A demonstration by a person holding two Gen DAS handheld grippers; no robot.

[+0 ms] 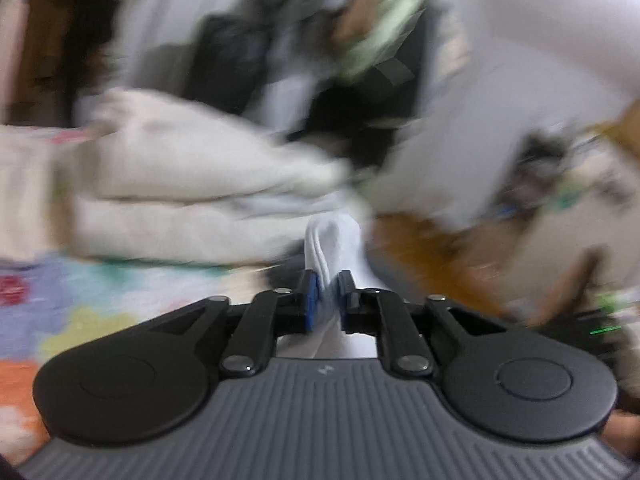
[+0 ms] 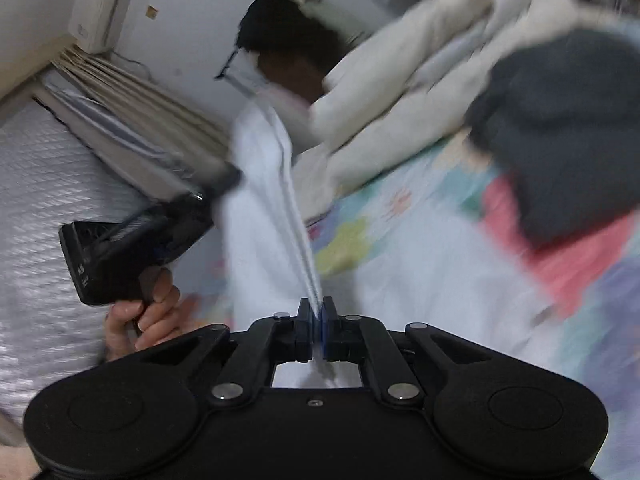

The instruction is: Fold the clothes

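Observation:
My left gripper (image 1: 327, 280) is shut on a fold of a white garment (image 1: 334, 240), which bunches up just past the fingertips. My right gripper (image 2: 317, 307) is shut on an edge of the same white garment (image 2: 264, 184), which stretches taut from its jaws up toward the left gripper (image 2: 132, 236), seen at the left of the right wrist view in a bare hand. Both views are blurred by motion.
A stack of cream folded blankets (image 1: 180, 184) (image 2: 404, 92) lies on a colourful patterned bedsheet (image 1: 80, 304) (image 2: 420, 240). A dark grey garment (image 2: 568, 128) lies over a red one (image 2: 576, 256) at right. A quilted grey surface (image 2: 48, 200) and an air conditioner (image 2: 104, 4) are at left.

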